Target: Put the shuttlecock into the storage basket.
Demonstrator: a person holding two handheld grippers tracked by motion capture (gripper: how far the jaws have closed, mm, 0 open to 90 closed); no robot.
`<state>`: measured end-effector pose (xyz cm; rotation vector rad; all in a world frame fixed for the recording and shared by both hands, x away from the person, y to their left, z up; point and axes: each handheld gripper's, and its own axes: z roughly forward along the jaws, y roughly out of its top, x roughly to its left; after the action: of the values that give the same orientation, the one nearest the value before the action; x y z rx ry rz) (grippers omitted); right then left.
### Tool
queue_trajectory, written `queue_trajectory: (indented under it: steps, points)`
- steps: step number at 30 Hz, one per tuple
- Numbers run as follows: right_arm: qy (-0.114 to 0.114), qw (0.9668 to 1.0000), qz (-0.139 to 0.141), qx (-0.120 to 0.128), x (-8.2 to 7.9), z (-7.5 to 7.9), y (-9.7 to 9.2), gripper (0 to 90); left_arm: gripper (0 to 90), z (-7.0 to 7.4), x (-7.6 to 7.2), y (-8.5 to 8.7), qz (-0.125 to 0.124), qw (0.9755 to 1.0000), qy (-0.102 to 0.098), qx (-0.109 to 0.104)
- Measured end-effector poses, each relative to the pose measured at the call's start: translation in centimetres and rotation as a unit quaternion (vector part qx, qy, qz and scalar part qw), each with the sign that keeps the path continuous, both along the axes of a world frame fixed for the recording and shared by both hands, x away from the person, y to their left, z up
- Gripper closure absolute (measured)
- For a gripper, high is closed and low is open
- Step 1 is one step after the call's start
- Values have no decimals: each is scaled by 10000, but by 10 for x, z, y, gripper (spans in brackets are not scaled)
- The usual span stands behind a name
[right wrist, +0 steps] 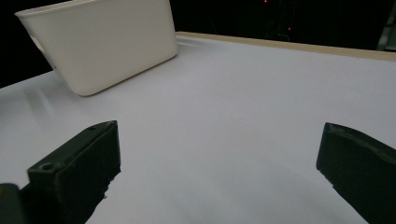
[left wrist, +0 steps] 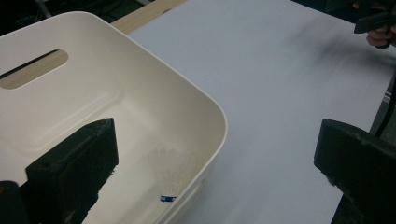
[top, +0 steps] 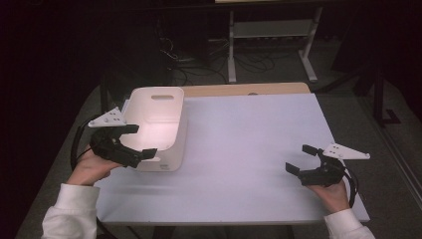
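A white plastic bin (top: 155, 107) with a handle slot stands on the left of the white table top (top: 249, 144). Inside it, in the left gripper view, lies a pale feathered thing with a blue strip (left wrist: 168, 175), like a shuttlecock. My left gripper (top: 138, 142) hovers open over the bin's near corner, one jaw above the inside and one outside the rim (left wrist: 219, 116). My right gripper (top: 302, 158) is held open low over the bare table at the near right, with nothing between its jaws. The right gripper view has the bin (right wrist: 102, 42) far off to the upper left.
A wooden strip (top: 244, 89) runs along the table's far edge. Beyond it on the dark floor are a white shelf frame (top: 271, 35) and loose cables (top: 194, 62). The other hand and its gripper (left wrist: 376, 23) appear at the top right of the left gripper view.
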<state>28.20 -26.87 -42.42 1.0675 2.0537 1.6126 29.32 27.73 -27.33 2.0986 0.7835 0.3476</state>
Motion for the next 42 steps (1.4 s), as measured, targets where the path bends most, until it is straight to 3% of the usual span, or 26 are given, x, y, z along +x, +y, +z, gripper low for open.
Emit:
queue_trajectory:
  steps: [6, 15, 17, 26, 31, 35, 37, 42]
  points:
    - [11, 10000, -1, -5, 0, 0, 0, 0, 0, -6, -6, -2, -52, 10000, -36, -40]
    - [3, 10000, -13, -12, 0, 0, 0, 0, 0, -15, -17, -2, -139, 9994, -264, -183]
    - [-2, 10000, -13, -18, 0, 0, 0, 0, 0, -18, -19, 0, -185, 9990, -297, -294]
    - [6, 10000, -9, -14, 0, 0, 1, 0, 0, -32, -25, 6, -106, 9979, -412, -479]
    - [-7, 10000, -17, -22, 0, 0, 0, 0, 0, -41, -28, 10, 6, 9963, -452, -730]
    - [-9, 10000, -28, -20, 0, 0, 0, 0, 0, -49, -30, 14, 69, 9953, -556, -795]
    - [-6, 10000, -27, -26, 0, 0, 0, 0, 0, -52, -33, 14, 157, 9937, -561, -957]
    - [-1, 10000, -27, -31, 0, 0, 0, 0, 0, -58, -39, 19, 45, 9905, -698, -1188]
